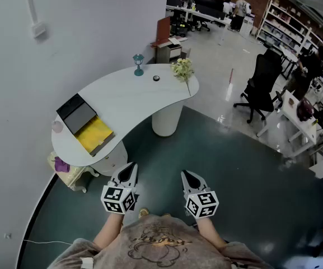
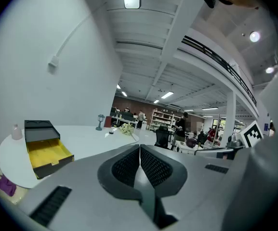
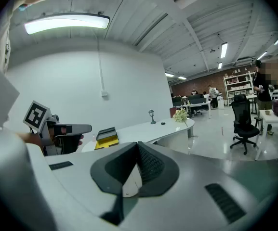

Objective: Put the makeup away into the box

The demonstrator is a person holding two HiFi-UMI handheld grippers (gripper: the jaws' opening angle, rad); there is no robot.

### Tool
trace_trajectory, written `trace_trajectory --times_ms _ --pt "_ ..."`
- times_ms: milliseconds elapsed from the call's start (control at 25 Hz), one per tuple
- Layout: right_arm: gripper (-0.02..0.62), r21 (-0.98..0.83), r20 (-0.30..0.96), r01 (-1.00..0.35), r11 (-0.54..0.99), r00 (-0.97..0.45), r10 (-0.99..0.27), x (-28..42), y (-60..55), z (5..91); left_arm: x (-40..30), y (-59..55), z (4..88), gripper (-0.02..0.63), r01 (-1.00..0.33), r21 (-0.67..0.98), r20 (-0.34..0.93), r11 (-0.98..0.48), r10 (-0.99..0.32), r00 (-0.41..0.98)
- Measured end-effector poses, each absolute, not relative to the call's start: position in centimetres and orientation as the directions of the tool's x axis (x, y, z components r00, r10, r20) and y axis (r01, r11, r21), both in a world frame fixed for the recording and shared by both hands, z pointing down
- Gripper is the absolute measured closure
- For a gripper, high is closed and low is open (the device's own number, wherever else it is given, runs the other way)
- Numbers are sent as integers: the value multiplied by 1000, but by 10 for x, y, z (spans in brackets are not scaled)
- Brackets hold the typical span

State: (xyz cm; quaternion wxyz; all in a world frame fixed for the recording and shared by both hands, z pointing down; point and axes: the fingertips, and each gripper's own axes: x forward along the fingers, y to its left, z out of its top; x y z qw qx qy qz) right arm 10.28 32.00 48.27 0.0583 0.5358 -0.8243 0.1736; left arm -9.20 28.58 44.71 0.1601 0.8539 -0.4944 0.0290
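Left gripper: jaws pressed together, nothing between. Right gripper: jaws pressed together, empty too. Both held close to person's body over dark floor, well apart from counter.

Curved white counter against wall, far left. Box on its near left end, dark with yellow tray drawn out. Small pink bottle just beside box, on left. Teal lantern, flowers at counter's far end.
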Motion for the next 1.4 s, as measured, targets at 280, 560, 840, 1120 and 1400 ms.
trace_trajectory --times_ms 280,560,840,1120,1400 --pt "592 -219 253 -906 363 -412 -876 87 305 474 -108 271 442 580 -852 240 202 -465 -835 513" --pt "592 -184 252 -916 357 -395 -883 66 289 476 -129 252 445 580 -837 235 191 -494 -821 538" --pt "592 -185 261 -942 279 -321 -910 67 285 485 -136 238 452 580 -815 239 195 -528 -796 572" --pt "592 -189 262 -949 251 -295 -919 68 262 493 -137 214 459 580 -808 237 199 -539 -787 584" --pt "592 -195 251 -944 265 -309 -917 74 217 495 -126 174 462 580 -808 234 197 -541 -787 584"
